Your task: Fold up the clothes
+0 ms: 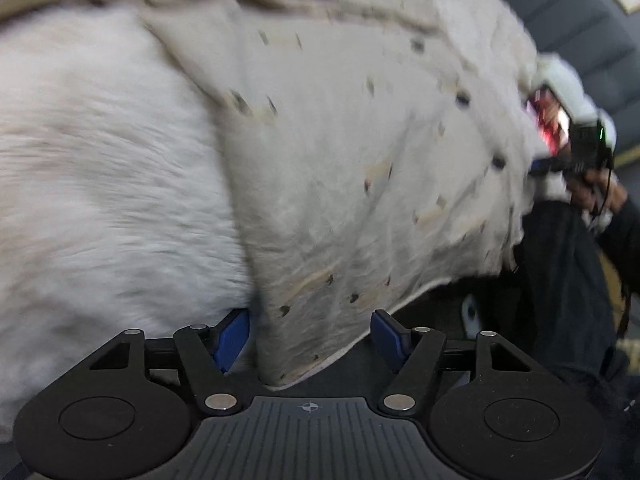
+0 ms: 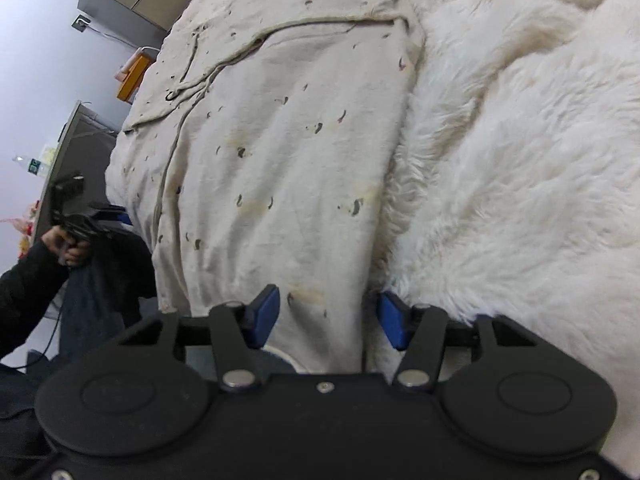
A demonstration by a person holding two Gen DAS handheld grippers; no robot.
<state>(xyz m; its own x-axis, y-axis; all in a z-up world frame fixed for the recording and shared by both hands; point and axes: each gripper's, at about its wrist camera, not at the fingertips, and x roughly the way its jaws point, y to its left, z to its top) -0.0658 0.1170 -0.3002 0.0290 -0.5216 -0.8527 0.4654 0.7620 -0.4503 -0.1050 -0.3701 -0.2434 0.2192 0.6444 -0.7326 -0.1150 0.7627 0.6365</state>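
Seen along the left gripper (image 1: 310,334), black linkage arms and blue-padded fingers spread apart, clamped on nothing. Left of the left pad (image 1: 232,340), a shaggy white fur blanket (image 1: 100,180), pressing right up against that pad. Between the two pads, a hanging corner of the task's thing: a cream fleece garment with small dark and tan flecks (image 1: 340,160), its hemmed edge dipping into the gap but not pinched. Blurred by motion, so fine detail unreadable. Likely positioned this way to take hold of the hem for a fold. Far to the right of the fingers, the other gripper, held in a dark-sleeved hand at the garment's opposite end.

Seen along the right gripper (image 2: 326,316), fingers likewise wide apart, gripping nothing. Far left of the left finger, the left gripper in a hand (image 2: 70,244), with a dark-sleeved arm below, a dark table edge (image 2: 64,140) and a clear plastic bottle (image 2: 30,164) behind. Directly ahead and between the pads, the flecked cream garment, spread flat with a seam curving across it, its near edge draping down between the fingers. Right of the right pad (image 2: 394,320), the white fur blanket underneath, serving as the folding surface. Judged: both tools stationed at opposite ends of one edge, ready to close and lift together.
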